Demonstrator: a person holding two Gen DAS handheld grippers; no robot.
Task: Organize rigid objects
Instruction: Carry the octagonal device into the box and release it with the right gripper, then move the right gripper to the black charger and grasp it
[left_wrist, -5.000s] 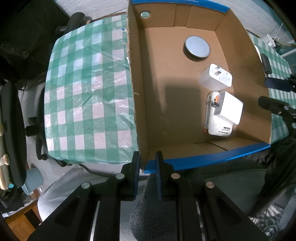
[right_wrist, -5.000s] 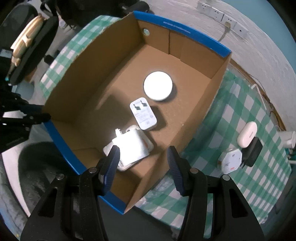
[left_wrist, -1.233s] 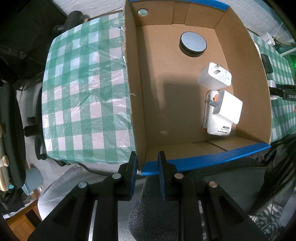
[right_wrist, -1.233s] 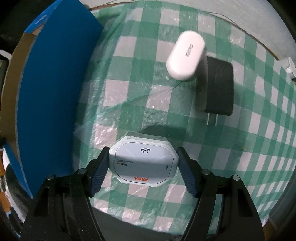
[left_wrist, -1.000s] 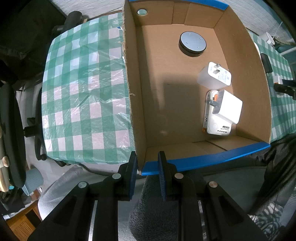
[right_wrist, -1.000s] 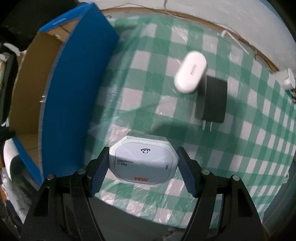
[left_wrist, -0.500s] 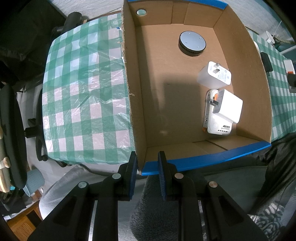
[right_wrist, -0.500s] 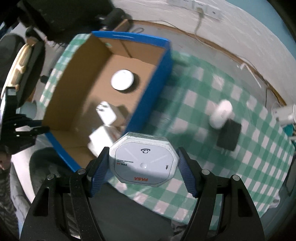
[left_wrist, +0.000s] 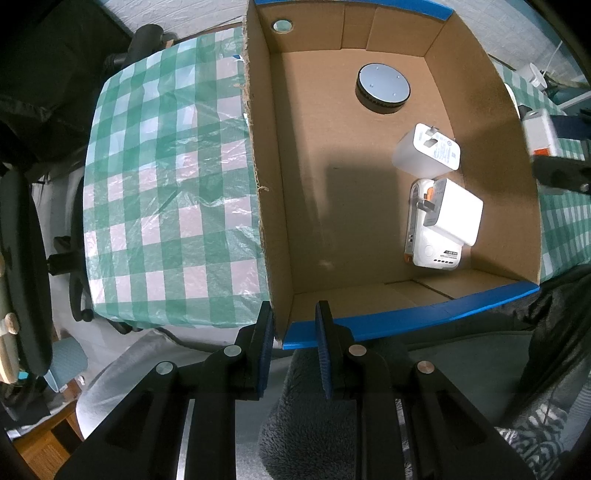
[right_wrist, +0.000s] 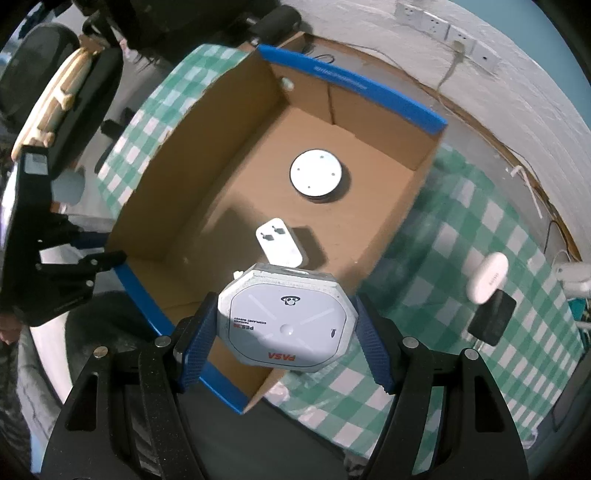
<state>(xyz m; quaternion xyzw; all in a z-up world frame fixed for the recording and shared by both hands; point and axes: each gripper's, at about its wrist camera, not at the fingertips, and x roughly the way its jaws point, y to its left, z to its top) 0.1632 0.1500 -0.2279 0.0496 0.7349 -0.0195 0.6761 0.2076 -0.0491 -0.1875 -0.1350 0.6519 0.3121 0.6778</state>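
We see the right gripper (right_wrist: 284, 332) clamped on the white octagonal device (right_wrist: 286, 328), above the cardboard box's (left_wrist: 369, 221) near corner. Left gripper (left_wrist: 294, 339) pinches the box's corner.

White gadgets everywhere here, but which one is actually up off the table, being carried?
The octagonal PASA device, clamped in the right gripper above the cardboard box. The other white gadgets lie inside the box or on the tablecloth.
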